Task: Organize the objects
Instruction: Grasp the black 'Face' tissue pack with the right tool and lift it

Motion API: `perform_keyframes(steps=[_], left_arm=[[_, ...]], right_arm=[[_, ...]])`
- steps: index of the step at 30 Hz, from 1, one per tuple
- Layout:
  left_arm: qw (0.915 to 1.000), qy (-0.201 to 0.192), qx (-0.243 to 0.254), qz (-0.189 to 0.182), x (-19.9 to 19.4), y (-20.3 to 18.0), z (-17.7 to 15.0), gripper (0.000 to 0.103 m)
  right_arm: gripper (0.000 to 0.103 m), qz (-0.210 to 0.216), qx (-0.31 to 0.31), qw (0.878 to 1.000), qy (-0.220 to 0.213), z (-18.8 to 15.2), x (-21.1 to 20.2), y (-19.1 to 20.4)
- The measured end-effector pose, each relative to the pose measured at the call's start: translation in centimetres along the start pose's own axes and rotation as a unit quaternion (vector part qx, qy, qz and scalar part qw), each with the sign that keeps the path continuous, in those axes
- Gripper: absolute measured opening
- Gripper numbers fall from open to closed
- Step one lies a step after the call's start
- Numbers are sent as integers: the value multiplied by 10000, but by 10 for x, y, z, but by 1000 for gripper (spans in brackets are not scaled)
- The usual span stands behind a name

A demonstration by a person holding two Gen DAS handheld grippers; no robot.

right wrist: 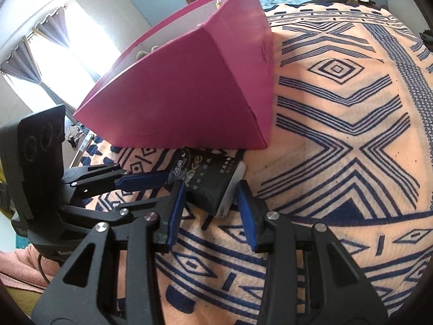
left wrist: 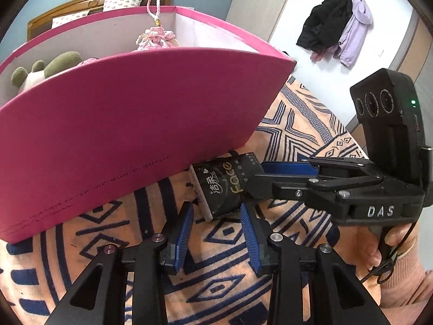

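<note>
Pink boxes: one [left wrist: 130, 113]
Black tissue packs: one [left wrist: 224, 187], lying on the blanket beside the box
Plush toys in the box: one green and white [left wrist: 40, 73], partly hidden by the wall
Pink tassel charms in the box: one [left wrist: 155, 36]
Patterned blankets: one [right wrist: 338, 124]
Grippers: two, the left gripper [left wrist: 216, 233] and the right gripper [right wrist: 208, 211]
Jackets on the wall hooks: two, one black [left wrist: 323, 24], one lilac [left wrist: 354, 27]
Pillows at the headboard: two [left wrist: 121, 3]
</note>
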State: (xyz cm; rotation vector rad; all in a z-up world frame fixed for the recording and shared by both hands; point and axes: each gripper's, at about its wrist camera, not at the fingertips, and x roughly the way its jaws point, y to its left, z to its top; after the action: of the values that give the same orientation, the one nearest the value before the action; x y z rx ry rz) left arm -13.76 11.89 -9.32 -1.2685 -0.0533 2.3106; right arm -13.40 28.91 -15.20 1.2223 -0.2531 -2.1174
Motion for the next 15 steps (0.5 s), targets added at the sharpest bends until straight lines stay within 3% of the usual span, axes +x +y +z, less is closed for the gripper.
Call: perform_keyframes(steps=[7, 9, 15], left_arm=[[9999, 58, -50, -106, 5, -1, 4, 33], [9999, 43, -49, -103, 5, -2, 6, 33], [9998, -1, -38, -198, 3, -4, 5, 32]], right_arm=[[42, 121, 99, 9999, -17, 5, 4, -2], [36, 43, 48, 10000, -10, 4, 5, 0], [35, 26, 60, 10000, -40, 3, 3, -1]])
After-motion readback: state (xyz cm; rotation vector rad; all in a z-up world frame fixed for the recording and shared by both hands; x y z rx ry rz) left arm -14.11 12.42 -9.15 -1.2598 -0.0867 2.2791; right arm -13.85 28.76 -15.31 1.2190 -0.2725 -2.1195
